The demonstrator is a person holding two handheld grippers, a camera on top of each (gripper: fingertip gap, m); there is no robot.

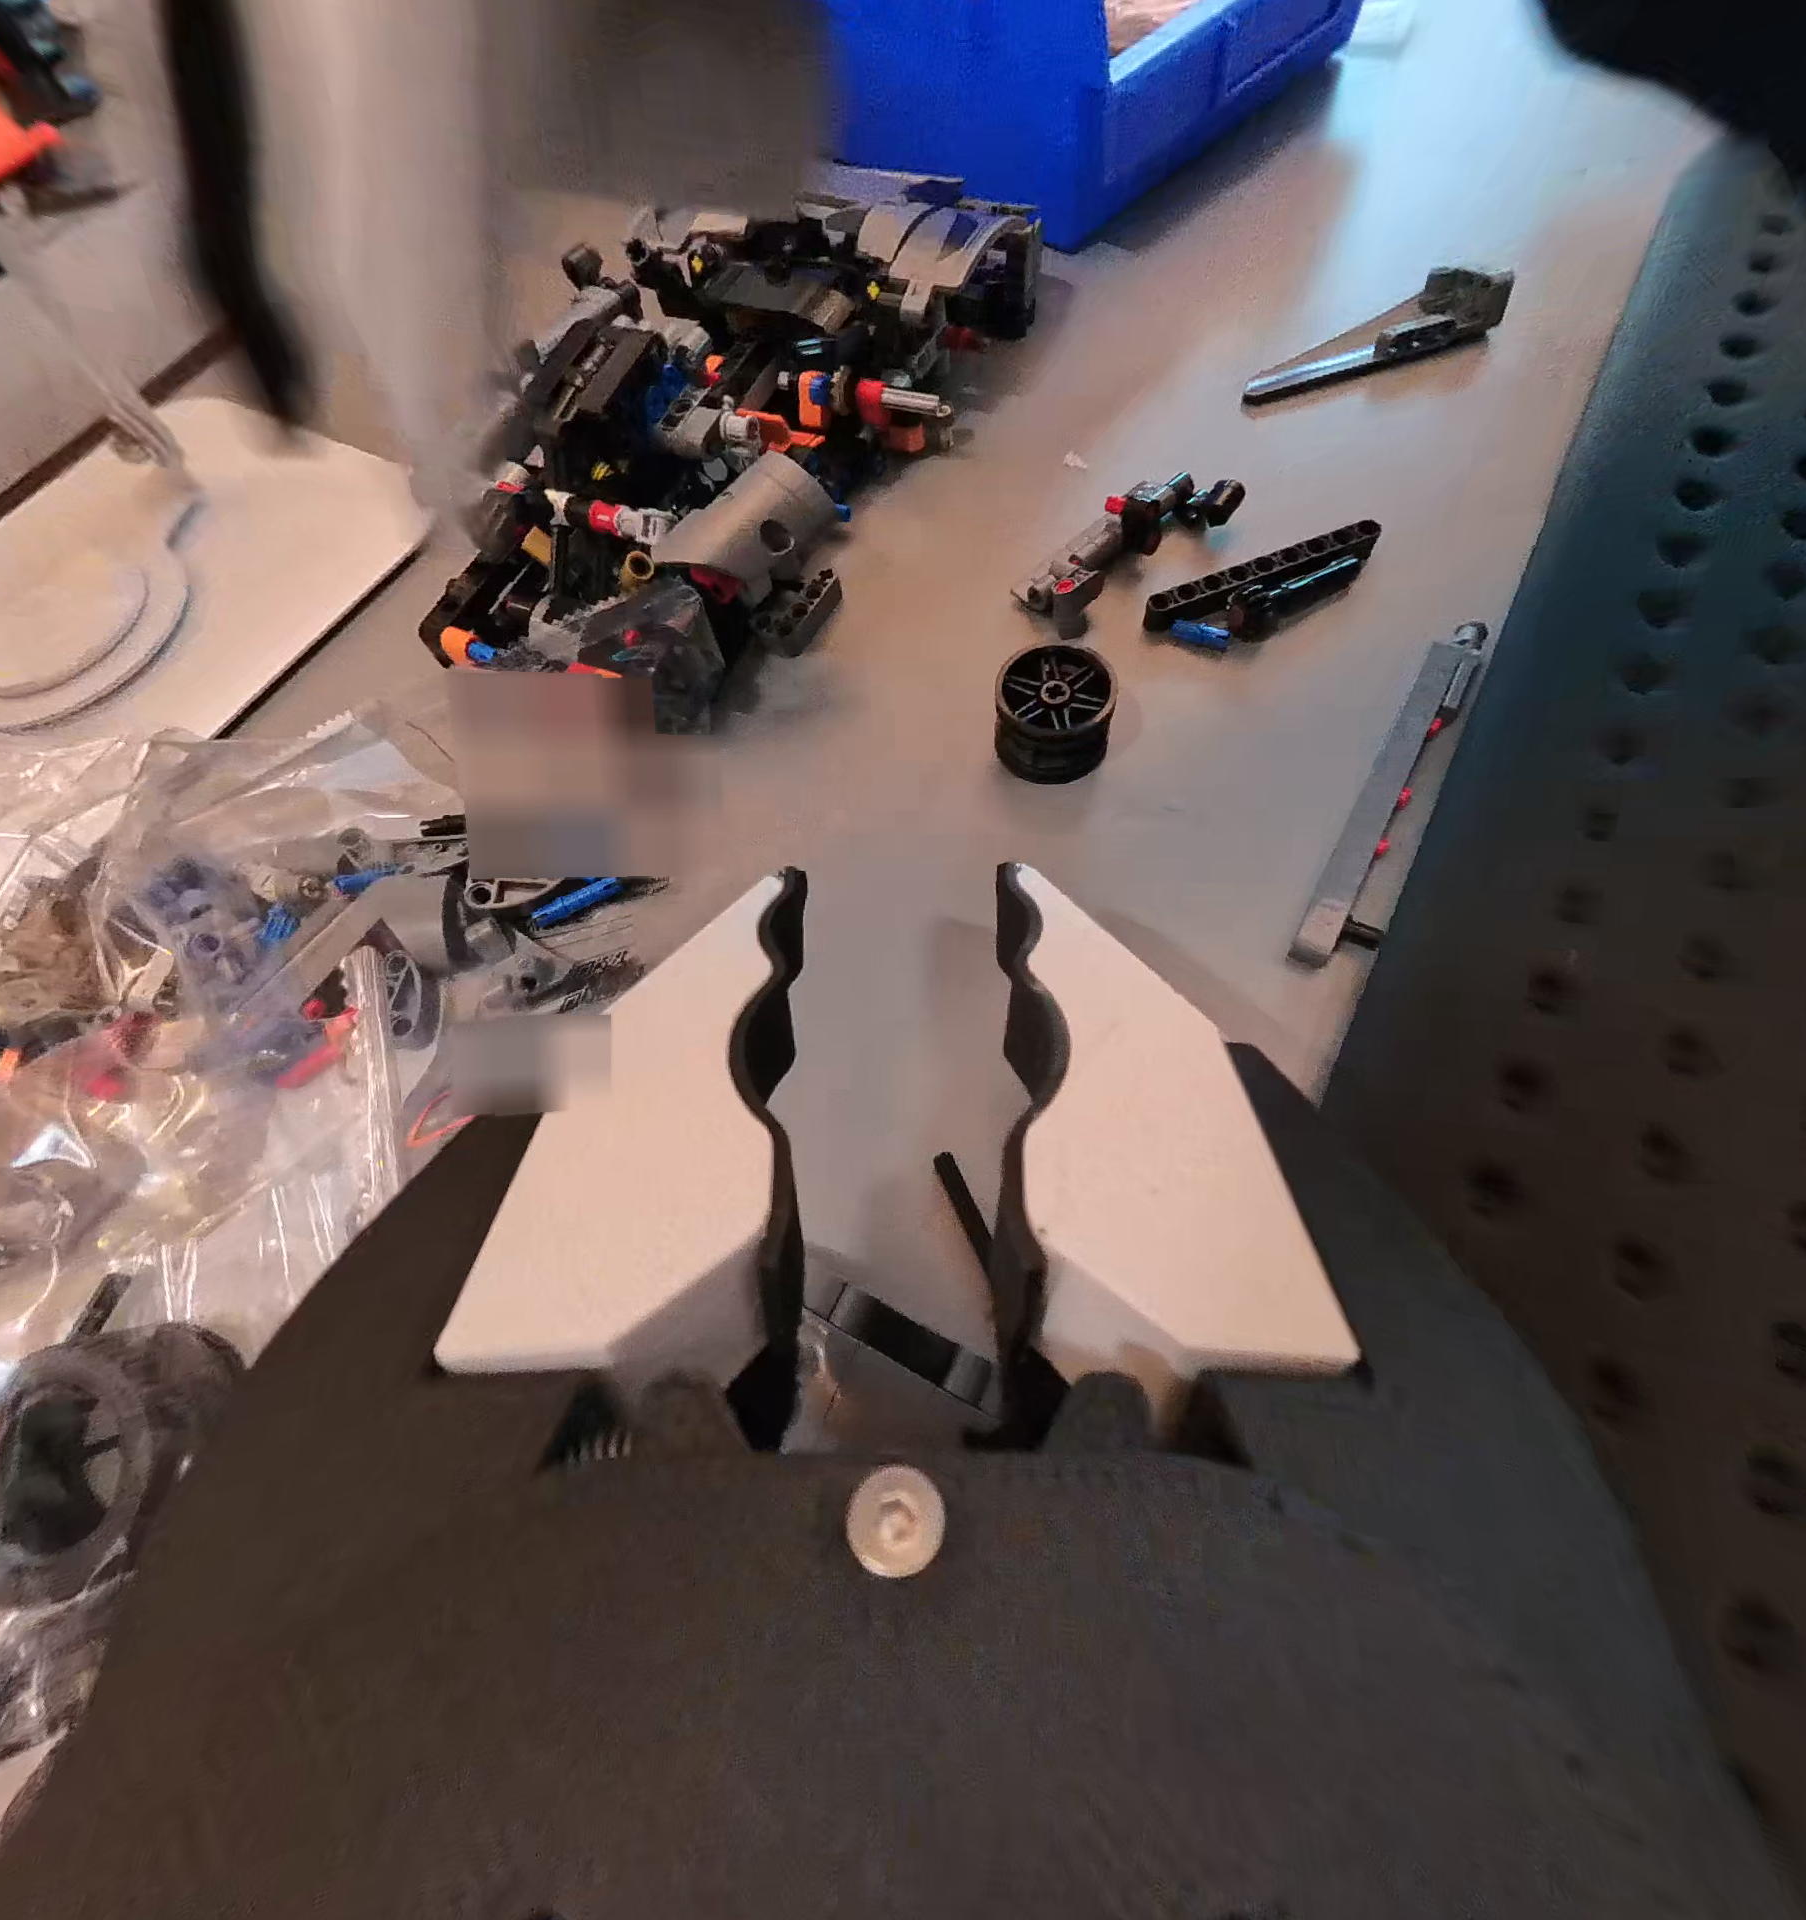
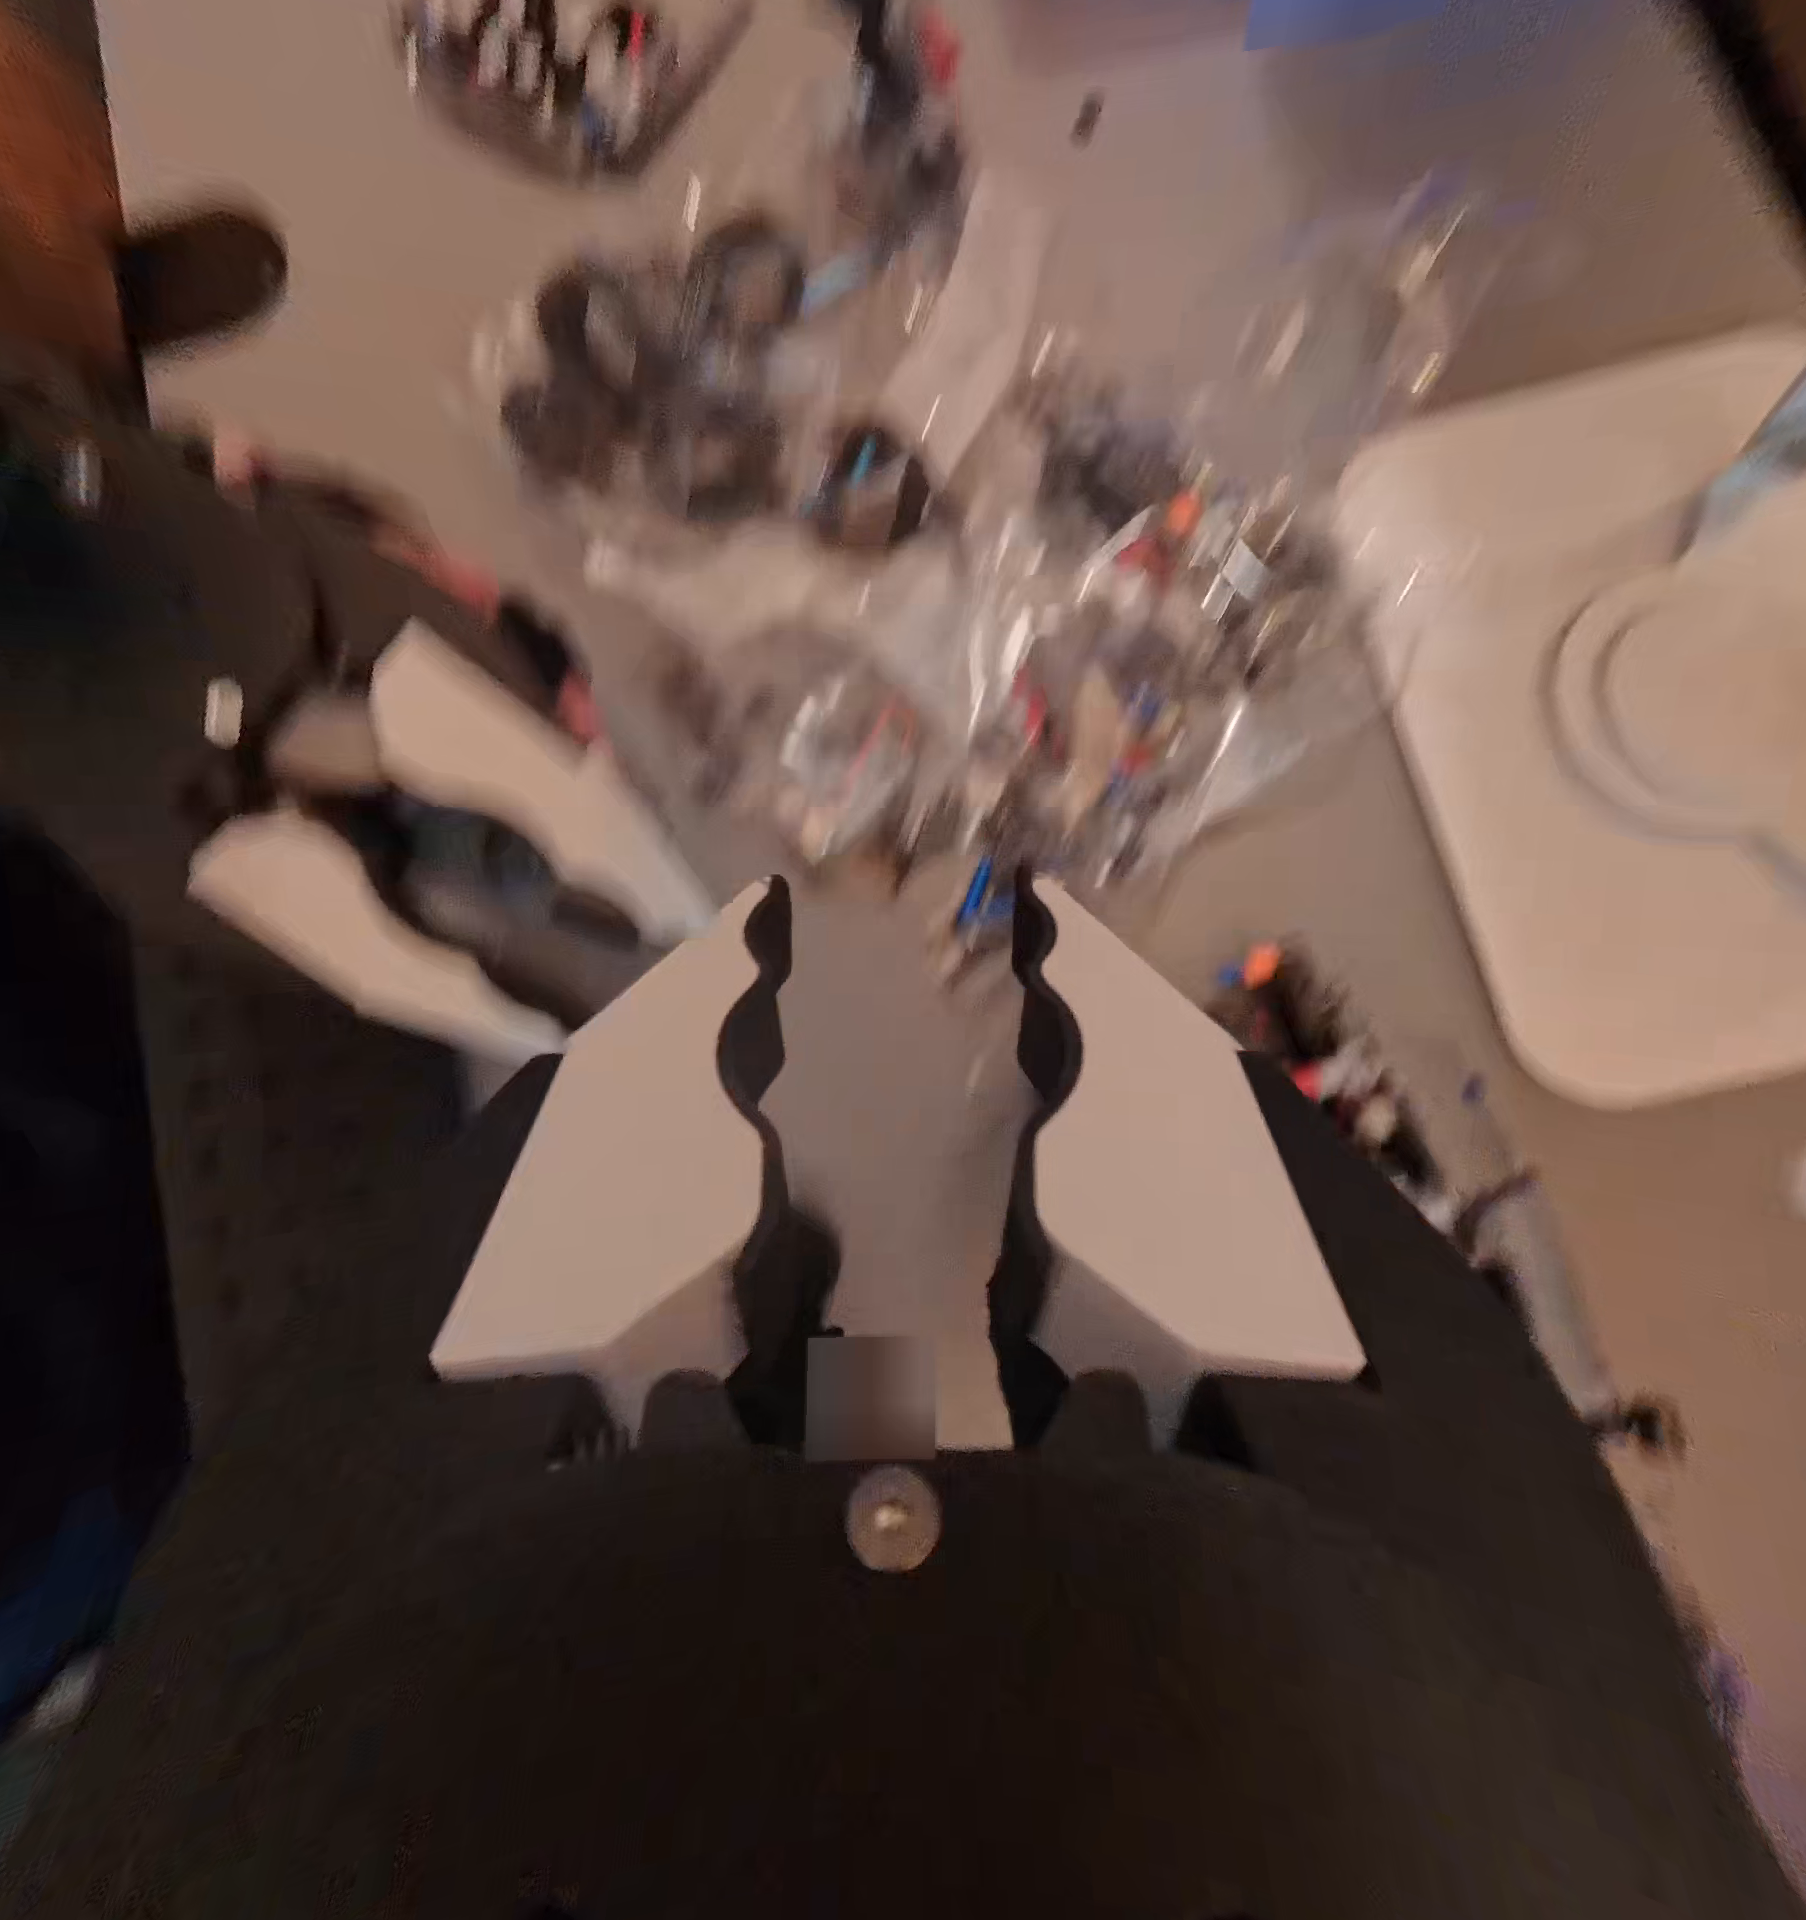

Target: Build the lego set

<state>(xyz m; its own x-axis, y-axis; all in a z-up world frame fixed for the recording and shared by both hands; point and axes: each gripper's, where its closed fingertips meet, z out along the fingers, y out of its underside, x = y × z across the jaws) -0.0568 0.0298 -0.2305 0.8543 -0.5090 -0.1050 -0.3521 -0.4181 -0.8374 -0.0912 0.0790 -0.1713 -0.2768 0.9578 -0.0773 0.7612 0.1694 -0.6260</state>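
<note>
In the left wrist view the left gripper [image 1: 901, 883] fills the lower centre of the frame; its jaws stand apart and nothing is between them, only bare table [image 1: 1138, 343]. The half-built car [image 1: 733, 436] sits above it, in the upper centre of the frame, in front of a blue bin [image 1: 1065, 114] at the top. To the right of the car lie a black wheel [image 1: 1055, 712], a black beam [image 1: 1263, 577], a small grey assembly [image 1: 1127, 540] and a dark wedge panel [image 1: 1382, 332], all apart from each other. Clear bags [image 1: 151, 987] of parts cover the left edge. The right wrist view is very blurred. The right gripper [image 2: 901, 894] in the lower centre is also open and empty, above the table, with the bags [image 2: 1034, 623] in the centre of the frame.
</note>
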